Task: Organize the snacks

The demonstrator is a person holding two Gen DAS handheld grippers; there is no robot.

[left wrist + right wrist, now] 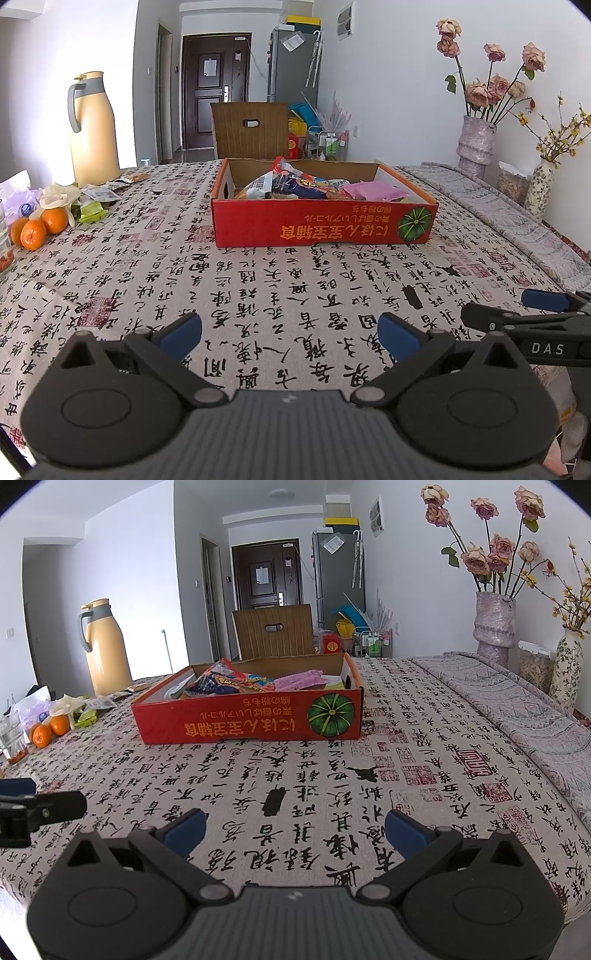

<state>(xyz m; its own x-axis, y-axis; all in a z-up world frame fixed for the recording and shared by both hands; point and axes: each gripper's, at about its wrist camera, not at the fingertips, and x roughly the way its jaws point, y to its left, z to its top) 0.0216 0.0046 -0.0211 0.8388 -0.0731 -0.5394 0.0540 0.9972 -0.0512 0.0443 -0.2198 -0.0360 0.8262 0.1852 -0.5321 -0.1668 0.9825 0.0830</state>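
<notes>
A red cardboard box (321,225) with a pumpkin picture sits in the middle of the table; it also shows in the right wrist view (251,723). It holds several snack packets (295,182), among them a pink one (301,681). My left gripper (290,334) is open and empty, low over the tablecloth, well short of the box. My right gripper (293,830) is open and empty too, beside the left one. Each gripper's fingers show at the edge of the other's view (543,301) (22,797).
Oranges (35,229), small packets (101,194) and a yellow thermos (94,127) stand at the table's left. Flower vases (476,144) and a jar (513,182) stand along the right wall. A folded grey cloth (517,709) lies on the right side. A chair (251,129) is behind the table.
</notes>
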